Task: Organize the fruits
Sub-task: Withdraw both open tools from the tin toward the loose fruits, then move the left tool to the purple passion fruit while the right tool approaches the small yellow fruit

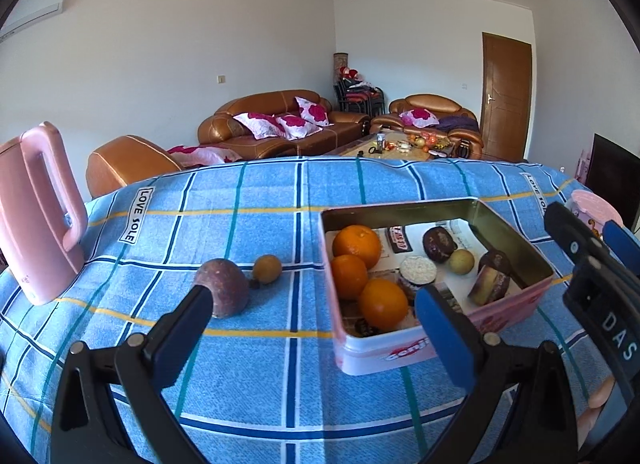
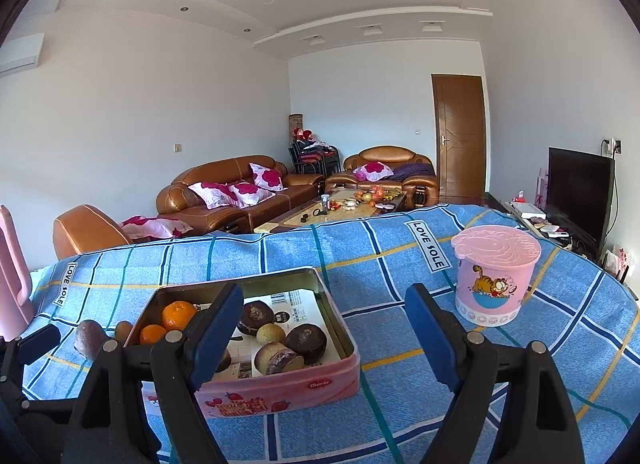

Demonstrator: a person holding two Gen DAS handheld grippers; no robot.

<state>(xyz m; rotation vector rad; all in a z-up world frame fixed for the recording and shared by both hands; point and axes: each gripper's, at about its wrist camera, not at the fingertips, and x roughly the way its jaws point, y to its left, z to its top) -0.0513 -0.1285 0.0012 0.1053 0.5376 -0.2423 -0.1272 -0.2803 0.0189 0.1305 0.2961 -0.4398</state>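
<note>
Living room; blue plaid tablecloth (image 1: 248, 364) holds pink tin (image 1: 400, 352), kettle (image 1: 36, 215).

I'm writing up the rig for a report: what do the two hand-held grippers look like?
Both look alike. The left hand-held gripper and the right hand-held gripper each have black plastic linkage arms with silver rivets and two flat fingers faced with blue pads. In the left wrist view, the right one's black body carries white "DAS" lettering. No cables show.

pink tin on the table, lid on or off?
Off. The pink tin is open-topped: both wrist views look straight in at three oranges, dark fruits and paper lining. No lid visible nearby.
</note>
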